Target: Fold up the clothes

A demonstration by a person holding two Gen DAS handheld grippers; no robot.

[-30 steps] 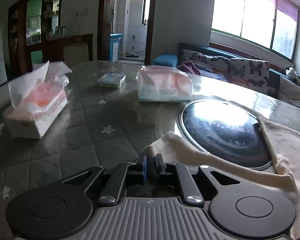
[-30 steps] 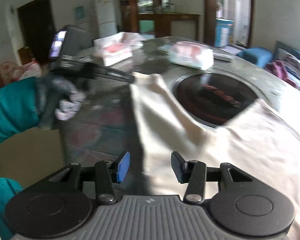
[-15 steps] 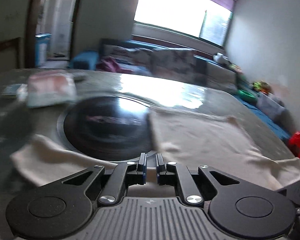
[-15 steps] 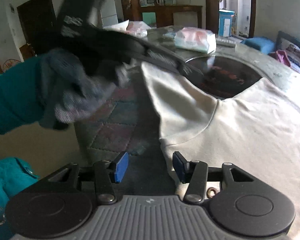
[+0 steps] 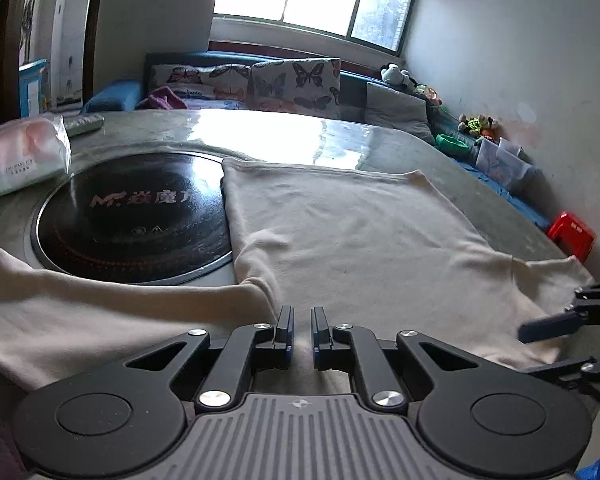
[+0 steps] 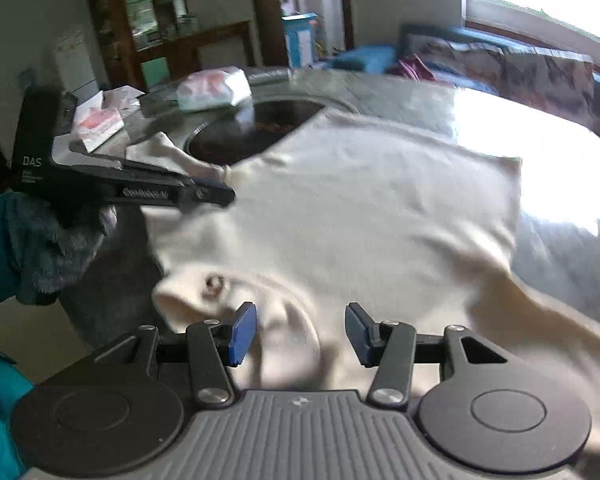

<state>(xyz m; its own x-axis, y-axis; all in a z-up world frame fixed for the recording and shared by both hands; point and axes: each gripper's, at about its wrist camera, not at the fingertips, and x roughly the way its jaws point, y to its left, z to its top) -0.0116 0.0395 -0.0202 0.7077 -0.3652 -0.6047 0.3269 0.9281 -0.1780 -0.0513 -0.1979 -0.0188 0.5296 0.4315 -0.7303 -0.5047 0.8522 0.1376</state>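
A cream long-sleeved shirt (image 5: 360,240) lies spread on the round table, one sleeve (image 5: 80,312) stretched left past the hob. My left gripper (image 5: 302,328) hovers over the shirt near that sleeve's root, its jaws shut to a narrow slit with no cloth visibly pinched. From the right wrist it shows side-on as the left gripper (image 6: 228,194), held by a gloved hand (image 6: 56,248). My right gripper (image 6: 300,332) stands open above the shirt (image 6: 360,220) close to the collar (image 6: 212,284), pads apart from the cloth. It also shows as the right gripper (image 5: 536,348) at the shirt's right sleeve.
A black induction hob (image 5: 132,216) is set into the table, partly under the shirt. A soft tissue pack (image 5: 20,156) and a remote (image 5: 84,122) lie behind it, a tissue box (image 6: 96,120) farther left. A sofa (image 5: 260,80) and a red stool (image 5: 572,236) stand beyond the table.
The left gripper swung from the left sleeve's tip toward the shirt's body, still shut. The right gripper slid right along the near edge to the collar, still open.
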